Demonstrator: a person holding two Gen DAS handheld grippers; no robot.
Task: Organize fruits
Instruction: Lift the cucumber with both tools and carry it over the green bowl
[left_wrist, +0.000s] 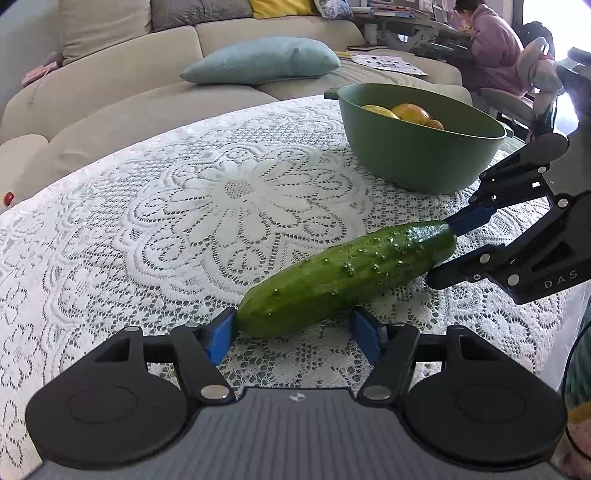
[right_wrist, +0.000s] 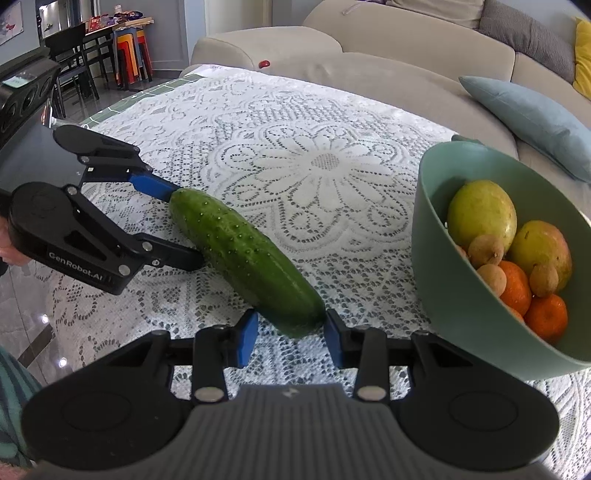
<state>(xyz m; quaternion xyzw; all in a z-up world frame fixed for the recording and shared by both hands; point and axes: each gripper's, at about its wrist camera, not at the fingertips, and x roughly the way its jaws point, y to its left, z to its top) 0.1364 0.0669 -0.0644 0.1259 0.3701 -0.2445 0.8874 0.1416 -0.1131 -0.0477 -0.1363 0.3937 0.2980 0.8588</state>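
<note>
Cucumber (left_wrist: 347, 275): lies flat on the lace tablecloth (left_wrist: 229, 192), just beside the green bowl (left_wrist: 417, 158) on its near side, not touching the bowl.
Long axis: runs from the left gripper (left_wrist: 291, 332) to the right gripper (right_wrist: 290, 330), one end at each; the bowl stands off to one side of that line.
Left gripper: jaws apart, straddling one end of the cucumber; one blue pad (left_wrist: 219, 339) is at the skin, the other stands clear. No clamp yet, by my reading.
Right gripper: jaws narrowly set around the other end, pads at or very near both flanks; a firm grip cannot be confirmed from either view.
Nearer hand: neither; each sits at its own end. The right-hand end lies closer to the bowl.
Bowl contents: yellow-green fruits, oranges and small brown round fruits (right_wrist: 491, 251).
Coming move, judged: close on the cucumber and carry it sideways toward the bowl.
Writing: "GenRobot.AI" (right_wrist: 75, 267) on the left gripper's body; "DAS" (left_wrist: 559, 283) on the right gripper's body.
</note>
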